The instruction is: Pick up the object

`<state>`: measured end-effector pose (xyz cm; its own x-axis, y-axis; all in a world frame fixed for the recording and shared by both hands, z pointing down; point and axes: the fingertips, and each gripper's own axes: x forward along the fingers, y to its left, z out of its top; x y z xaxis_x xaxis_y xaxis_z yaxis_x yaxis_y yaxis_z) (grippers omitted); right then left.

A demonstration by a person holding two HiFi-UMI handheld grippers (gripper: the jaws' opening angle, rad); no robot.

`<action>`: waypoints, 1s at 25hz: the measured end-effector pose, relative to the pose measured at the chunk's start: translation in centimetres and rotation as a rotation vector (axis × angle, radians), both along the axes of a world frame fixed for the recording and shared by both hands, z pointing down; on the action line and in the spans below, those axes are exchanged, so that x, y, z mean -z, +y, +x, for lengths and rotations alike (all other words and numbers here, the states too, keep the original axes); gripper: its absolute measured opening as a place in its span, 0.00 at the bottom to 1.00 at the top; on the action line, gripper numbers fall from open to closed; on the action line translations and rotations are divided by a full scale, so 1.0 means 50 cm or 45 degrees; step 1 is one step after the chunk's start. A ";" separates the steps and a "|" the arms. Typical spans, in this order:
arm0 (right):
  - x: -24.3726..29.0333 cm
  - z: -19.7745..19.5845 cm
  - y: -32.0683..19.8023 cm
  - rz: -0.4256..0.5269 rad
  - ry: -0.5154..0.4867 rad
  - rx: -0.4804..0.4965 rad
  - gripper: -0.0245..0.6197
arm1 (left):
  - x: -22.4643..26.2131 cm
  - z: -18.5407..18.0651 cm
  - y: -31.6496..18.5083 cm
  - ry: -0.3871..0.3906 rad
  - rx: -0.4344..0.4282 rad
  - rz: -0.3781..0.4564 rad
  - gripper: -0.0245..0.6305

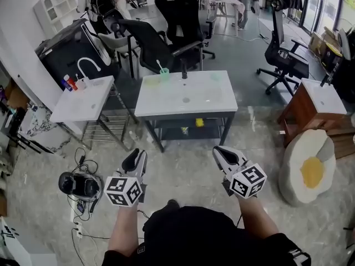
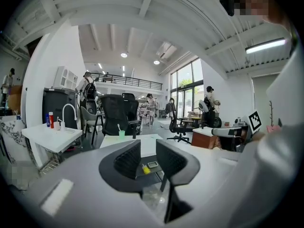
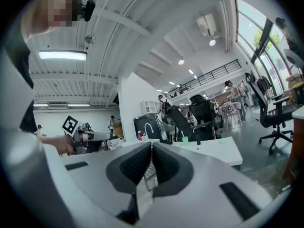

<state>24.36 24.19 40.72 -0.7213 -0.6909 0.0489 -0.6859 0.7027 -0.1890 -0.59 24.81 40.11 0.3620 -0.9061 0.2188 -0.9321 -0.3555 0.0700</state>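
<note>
A white sink table [image 1: 216, 100] stands ahead of me on the floor. On its back edge are a green cup [image 1: 164, 74] with a toothbrush and a small black faucet [image 1: 184, 73]. A small yellow object [image 1: 199, 122] lies on the table's lower shelf, and in the left gripper view this yellow object [image 2: 146, 169] shows through the gap between the jaws, far off. My left gripper [image 1: 135, 160] [image 2: 147, 149] is held low in front of me, jaws slightly apart and empty. My right gripper [image 1: 224, 154] [image 3: 151, 149] is level with it, jaws pressed together on nothing.
A second white sink [image 1: 83, 101] with bottles stands at the left. Black office chairs [image 1: 152, 46] [image 1: 285, 60] are behind and to the right. A wooden cabinet [image 1: 310, 110] and an egg-shaped cushion [image 1: 310, 168] are at the right. A black device [image 1: 80, 185] with cables lies on the floor at the left.
</note>
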 end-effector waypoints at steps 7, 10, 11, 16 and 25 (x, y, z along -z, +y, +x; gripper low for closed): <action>-0.013 -0.013 -0.044 -0.011 -0.011 0.036 0.05 | -0.004 0.013 -0.038 -0.002 -0.025 -0.006 0.27; -0.010 -0.009 -0.069 -0.012 -0.008 0.031 0.05 | -0.003 0.016 -0.062 0.004 -0.032 -0.007 0.32; -0.007 -0.006 -0.078 -0.011 -0.010 0.023 0.05 | -0.004 0.016 -0.071 0.006 -0.029 -0.007 0.33; 0.004 0.008 -0.120 0.009 0.004 -0.019 0.09 | -0.013 0.013 -0.124 0.021 -0.015 -0.015 0.45; -0.025 -0.017 -0.210 -0.044 0.037 -0.045 0.28 | -0.027 -0.011 -0.225 0.038 -0.042 -0.020 0.49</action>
<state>23.49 13.70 41.98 -0.6941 -0.7137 0.0940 -0.7160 0.6711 -0.1924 -1.12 13.57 41.44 0.3983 -0.8901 0.2218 -0.9172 -0.3846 0.1035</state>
